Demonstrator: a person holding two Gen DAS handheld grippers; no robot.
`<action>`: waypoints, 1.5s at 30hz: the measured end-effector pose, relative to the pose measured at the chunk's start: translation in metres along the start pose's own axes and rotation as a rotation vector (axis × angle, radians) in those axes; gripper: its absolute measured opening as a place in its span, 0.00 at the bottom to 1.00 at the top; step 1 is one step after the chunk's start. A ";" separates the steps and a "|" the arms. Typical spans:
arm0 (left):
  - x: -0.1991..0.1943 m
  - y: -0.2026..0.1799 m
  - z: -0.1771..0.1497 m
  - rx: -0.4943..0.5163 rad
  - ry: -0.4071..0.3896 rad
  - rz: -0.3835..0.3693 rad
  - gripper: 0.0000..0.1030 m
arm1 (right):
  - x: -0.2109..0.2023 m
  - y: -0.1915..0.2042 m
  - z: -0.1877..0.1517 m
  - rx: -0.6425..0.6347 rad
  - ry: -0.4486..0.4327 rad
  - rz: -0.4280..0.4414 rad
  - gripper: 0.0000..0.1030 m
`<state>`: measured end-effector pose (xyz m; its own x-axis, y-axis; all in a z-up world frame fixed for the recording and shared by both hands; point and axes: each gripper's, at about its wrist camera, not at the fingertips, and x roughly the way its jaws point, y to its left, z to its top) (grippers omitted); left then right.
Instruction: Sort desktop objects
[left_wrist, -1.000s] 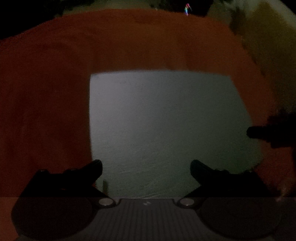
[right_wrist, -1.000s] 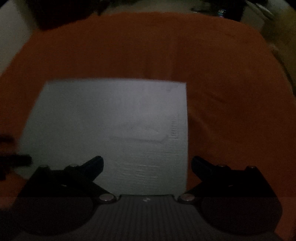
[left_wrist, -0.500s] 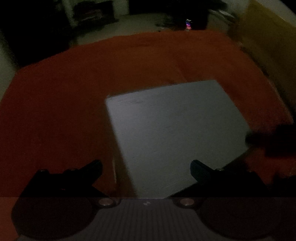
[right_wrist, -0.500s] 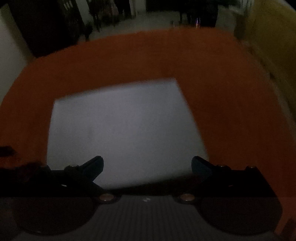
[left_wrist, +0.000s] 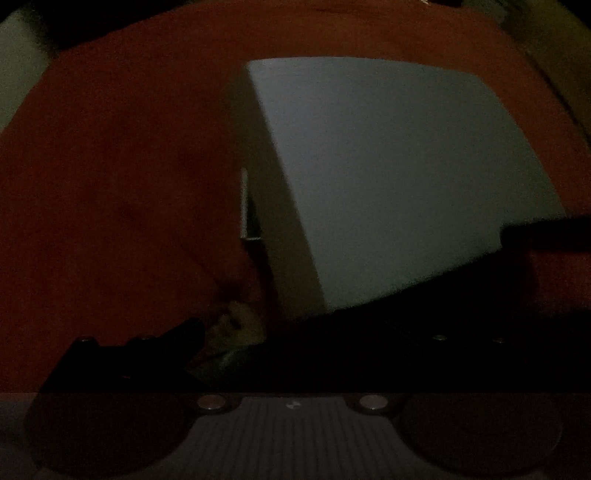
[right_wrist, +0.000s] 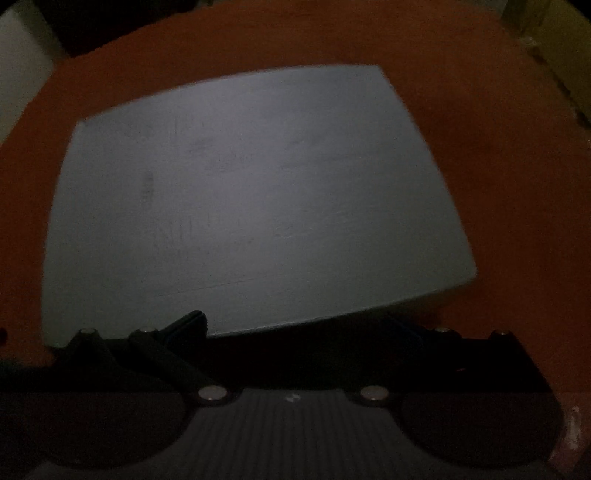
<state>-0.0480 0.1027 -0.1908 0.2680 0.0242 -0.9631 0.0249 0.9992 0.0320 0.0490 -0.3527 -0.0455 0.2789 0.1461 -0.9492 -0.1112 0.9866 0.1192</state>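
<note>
Both tongs are seen in very dim light. In the left wrist view, the left tongs (left_wrist: 291, 332) are held low over an orange cloth (left_wrist: 122, 177) that covers the bench. Only the left finger (left_wrist: 184, 332) can be made out; the right one is lost in shadow, so it cannot be told whether these tongs are apart or together. A pale grey box (left_wrist: 388, 177) with a flat, matt top and a darker side wall is seen ahead and to the right, resting on the cloth. A small pale, crumpled object (left_wrist: 236, 325) lies just beside the left finger; its kind cannot be told.

In the right wrist view, the right tongs (right_wrist: 295, 325) are placed at the near edge of the same grey box (right_wrist: 251, 199), whose top is rectangular, smooth and faintly scuffed. The left finger (right_wrist: 188, 325) overlaps that edge, the right one is hidden in darkness, and their spacing cannot be told.
</note>
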 end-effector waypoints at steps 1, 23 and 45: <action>0.010 -0.003 0.011 -0.018 0.000 -0.002 1.00 | 0.003 0.002 0.000 -0.007 0.013 0.008 1.00; -0.013 0.026 0.076 0.027 -0.015 0.055 1.00 | -0.072 -0.019 0.078 -0.262 -0.175 0.121 1.00; 0.076 0.045 0.157 0.108 -0.001 -0.246 1.00 | 0.046 -0.073 0.124 -0.262 -0.111 0.291 1.00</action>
<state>0.1251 0.1443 -0.2202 0.2425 -0.2189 -0.9451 0.1919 0.9658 -0.1744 0.1879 -0.4093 -0.0623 0.2991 0.4379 -0.8478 -0.4364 0.8529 0.2866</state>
